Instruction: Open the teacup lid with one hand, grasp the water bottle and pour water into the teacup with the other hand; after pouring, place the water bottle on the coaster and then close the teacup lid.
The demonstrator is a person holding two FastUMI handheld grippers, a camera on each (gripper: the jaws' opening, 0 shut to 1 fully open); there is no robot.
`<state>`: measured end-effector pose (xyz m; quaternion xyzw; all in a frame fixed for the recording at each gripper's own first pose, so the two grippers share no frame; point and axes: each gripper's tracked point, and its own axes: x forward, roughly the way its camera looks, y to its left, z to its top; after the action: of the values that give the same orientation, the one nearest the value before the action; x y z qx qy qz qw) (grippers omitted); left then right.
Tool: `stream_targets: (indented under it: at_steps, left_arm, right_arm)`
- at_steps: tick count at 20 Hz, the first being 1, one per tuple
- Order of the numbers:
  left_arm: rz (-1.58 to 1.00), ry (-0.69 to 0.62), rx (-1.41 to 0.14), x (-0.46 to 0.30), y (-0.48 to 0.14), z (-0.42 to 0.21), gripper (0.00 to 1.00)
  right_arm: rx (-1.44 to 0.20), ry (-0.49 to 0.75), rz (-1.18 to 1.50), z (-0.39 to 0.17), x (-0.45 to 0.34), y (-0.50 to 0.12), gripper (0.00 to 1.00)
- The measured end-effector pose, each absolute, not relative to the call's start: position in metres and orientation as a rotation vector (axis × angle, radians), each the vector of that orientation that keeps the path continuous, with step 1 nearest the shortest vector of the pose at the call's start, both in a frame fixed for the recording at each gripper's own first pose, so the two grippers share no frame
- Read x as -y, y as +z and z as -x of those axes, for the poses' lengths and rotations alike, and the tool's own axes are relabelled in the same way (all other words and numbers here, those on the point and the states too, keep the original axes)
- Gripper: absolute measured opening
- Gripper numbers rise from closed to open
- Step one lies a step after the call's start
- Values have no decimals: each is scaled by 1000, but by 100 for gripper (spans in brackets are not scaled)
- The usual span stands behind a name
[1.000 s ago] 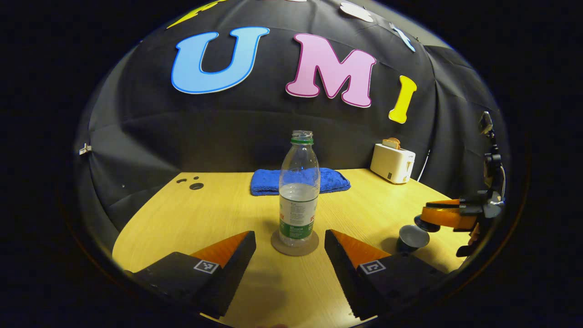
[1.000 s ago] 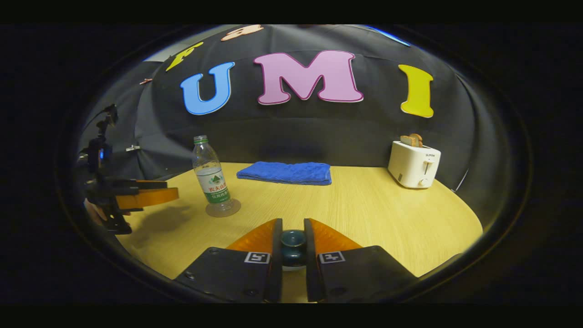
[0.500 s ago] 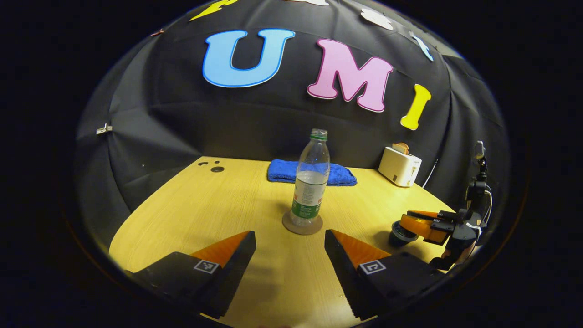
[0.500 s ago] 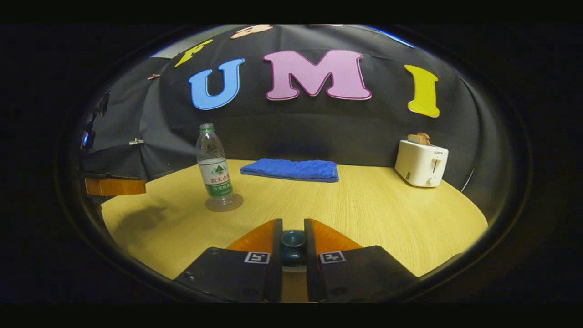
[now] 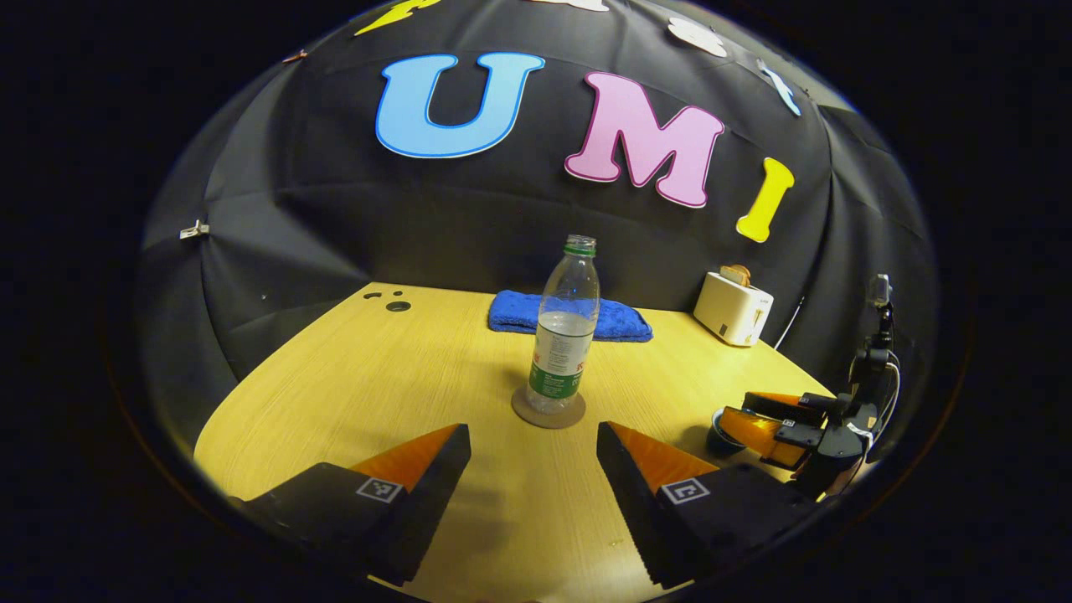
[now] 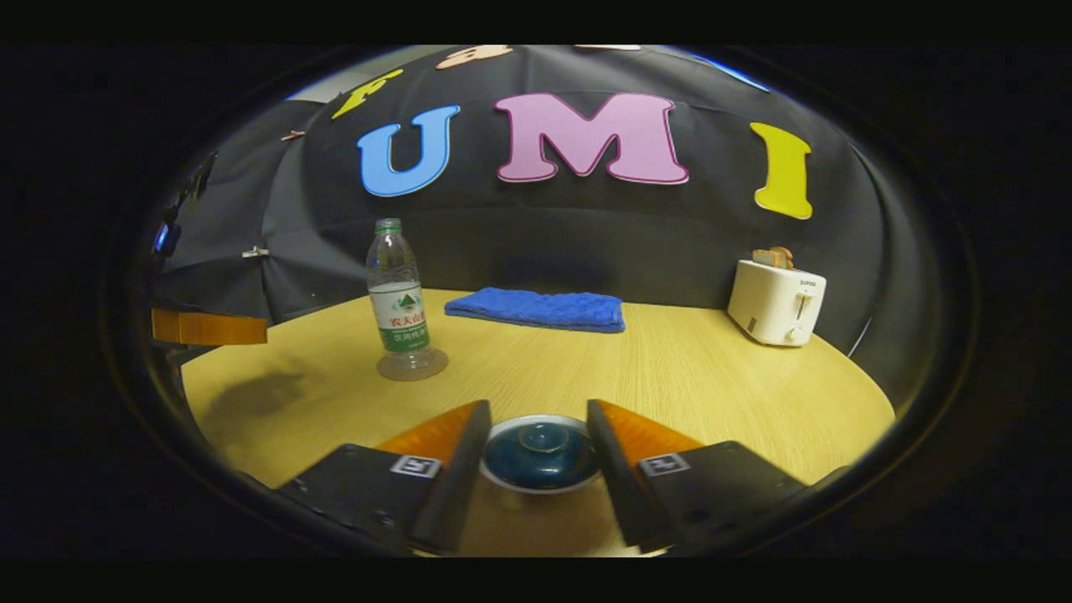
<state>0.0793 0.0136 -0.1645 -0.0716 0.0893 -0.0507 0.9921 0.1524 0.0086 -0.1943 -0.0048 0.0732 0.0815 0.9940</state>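
the right gripper [image 6: 536,435] is hovering with its jaws released on either side of the teacup lid [image 6: 540,450], which is sitting on the teacup near the tabletop's [image 6: 670,377] front edge. the left gripper [image 5: 533,444] is hanging with jaws spread, facing the water bottle [image 5: 565,327] (uncapped, partly full), which is standing upright on the coaster [image 5: 548,412].
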Motion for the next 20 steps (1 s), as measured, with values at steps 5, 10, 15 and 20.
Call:
stream_targets:
  at_steps: [5,10,15,20]
  left_arm:
    - [114,-90,-143,-5,-125,-61,96]
    - [40,-33,-26,-4,-45,-24,96]
    - [-15,69,123,-6,33,36,95]
    - [22,80,129,18,37,92,95]
  right_arm:
    - [-113,144,13,-119,0,-141,100]
    - [-62,88,15,-77,33,-54,100]
    - [34,23,13,-29,62,33,100]
    - [84,-7,29,21,71,63,100]
